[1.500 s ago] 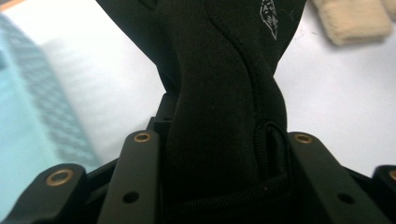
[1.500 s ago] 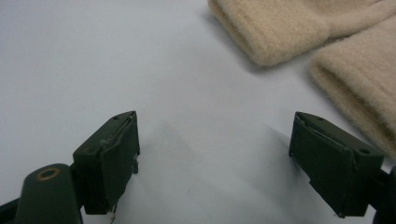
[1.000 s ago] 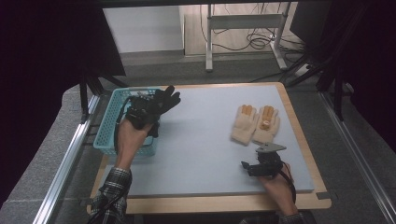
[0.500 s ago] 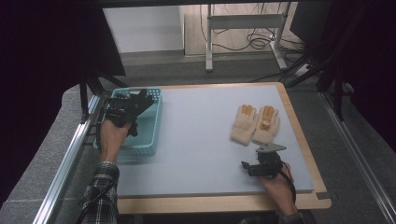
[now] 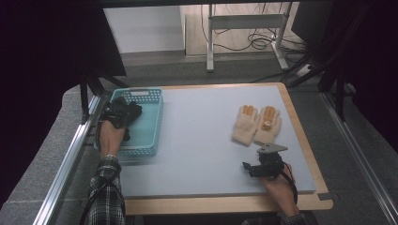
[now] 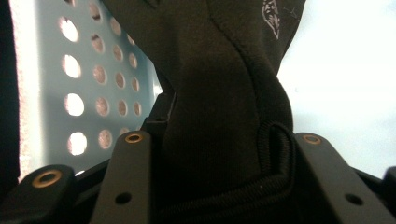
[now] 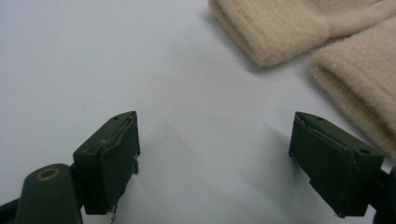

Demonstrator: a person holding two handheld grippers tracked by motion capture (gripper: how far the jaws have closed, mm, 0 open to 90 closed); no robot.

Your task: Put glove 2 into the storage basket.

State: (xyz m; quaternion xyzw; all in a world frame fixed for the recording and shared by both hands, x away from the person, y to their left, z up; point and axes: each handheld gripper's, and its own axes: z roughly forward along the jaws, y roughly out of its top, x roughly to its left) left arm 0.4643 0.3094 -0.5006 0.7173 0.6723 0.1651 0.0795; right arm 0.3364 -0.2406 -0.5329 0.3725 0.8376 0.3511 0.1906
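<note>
While the right gripper (image 7: 215, 163) sits open & empty near the tan gloves (image 5: 257, 124), the left gripper (image 5: 123, 112) has carried the black glove (image 6: 224, 93) over into the basket (image 5: 150, 136). Jaws just been easing apart w/ glove between, so drop looks close.

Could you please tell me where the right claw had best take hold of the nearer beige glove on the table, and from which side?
Probably by its cuff. The beige glove lies flat on the table, cuff end towards the open right claw, fingers pointing away. Its folded cuff looks thick enough to pinch, so come from the near side, low, one jaw slipping under the edge.
</note>
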